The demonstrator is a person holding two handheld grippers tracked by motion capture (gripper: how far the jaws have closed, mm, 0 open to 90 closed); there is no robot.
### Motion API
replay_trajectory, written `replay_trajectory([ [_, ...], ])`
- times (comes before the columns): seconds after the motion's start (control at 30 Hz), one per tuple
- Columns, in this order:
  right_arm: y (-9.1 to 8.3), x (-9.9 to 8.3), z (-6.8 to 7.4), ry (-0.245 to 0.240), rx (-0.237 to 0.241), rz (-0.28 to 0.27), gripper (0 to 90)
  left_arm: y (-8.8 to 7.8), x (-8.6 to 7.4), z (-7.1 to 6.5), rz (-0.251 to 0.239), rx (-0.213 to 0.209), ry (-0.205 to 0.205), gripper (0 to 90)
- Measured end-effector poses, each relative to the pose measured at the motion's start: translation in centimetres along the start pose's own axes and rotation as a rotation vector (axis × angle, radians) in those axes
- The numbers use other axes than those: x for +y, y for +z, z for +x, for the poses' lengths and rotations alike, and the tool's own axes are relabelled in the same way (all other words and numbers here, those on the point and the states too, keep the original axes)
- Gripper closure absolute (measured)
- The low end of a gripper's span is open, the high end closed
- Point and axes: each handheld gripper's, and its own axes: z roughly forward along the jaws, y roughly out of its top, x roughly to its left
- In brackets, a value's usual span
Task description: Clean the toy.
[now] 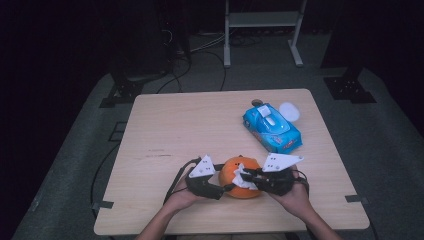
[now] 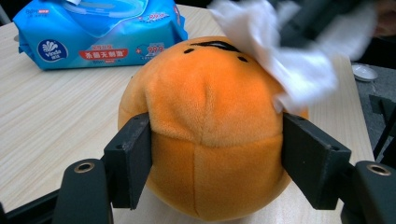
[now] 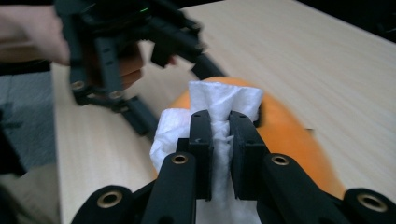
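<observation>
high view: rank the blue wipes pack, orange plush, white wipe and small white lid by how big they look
1. blue wipes pack
2. orange plush, close behind the pack and partly covered by the grippers
3. white wipe and small white lid, too alike to rank

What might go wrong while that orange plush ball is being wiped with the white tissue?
The left gripper squeezes the plush only at its sides, low down, so a firm wipe could perhaps twist or pop the soft, round toy free. The tissue is thin and bunched between the right gripper fingers; it may tear or slip out.
</observation>
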Motion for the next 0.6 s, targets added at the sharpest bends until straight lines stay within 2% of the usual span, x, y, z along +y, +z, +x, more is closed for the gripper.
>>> replay_trajectory([
  [0.07, -0.4, -0.2, -1.0, 0.021, -0.055, -0.001, 79.6, 0.0, -0.1, 0.1, 0.010, 0.000, -0.003, 29.0],
  [0.1, -0.5, -0.6, -1.7, 0.025, -0.086, 0.014, 79.6, 0.0, -0.1, 0.2, 0.005, 0.002, -0.018, 26.7],
  [0.17, -0.5, -1.3, -2.7, 0.036, -0.123, 0.052, 79.6, 0.1, -0.2, 0.5, 0.003, -0.010, -0.071, 20.4],
  [0.23, -0.6, -2.1, -3.3, 0.086, -0.096, 0.059, 79.7, 0.2, -0.2, 0.6, -0.010, -0.026, -0.110, 17.6],
  [0.3, -0.6, -2.1, -2.9, 0.085, -0.072, 0.060, 79.9, 0.4, -0.2, 0.6, -0.004, -0.026, -0.117, 17.7],
  [0.37, -0.4, -1.8, -2.1, 0.075, -0.040, 0.057, 80.0, 0.5, -0.2, 0.5, 0.000, -0.011, -0.103, 21.4],
  [0.43, -0.1, -1.4, -1.2, 0.051, -0.016, 0.053, 80.1, 0.4, -0.1, 0.3, -0.004, -0.006, -0.070, 25.4],
  [0.5, -0.1, -0.7, -0.4, 0.035, 0.029, 0.031, 80.0, 0.4, 0.2, -0.3, -0.003, 0.002, -0.005, 28.6],
  [0.57, -0.1, 0.0, 0.1, -0.013, 0.014, 0.015, 80.0, 0.4, 0.3, -0.9, 0.001, 0.004, 0.058, 29.9],
  [0.6, -0.3, 0.3, 0.1, -0.014, 0.003, 0.008, 80.0, 0.4, 0.3, -1.2, 0.006, 0.001, 0.090, 30.2],
])
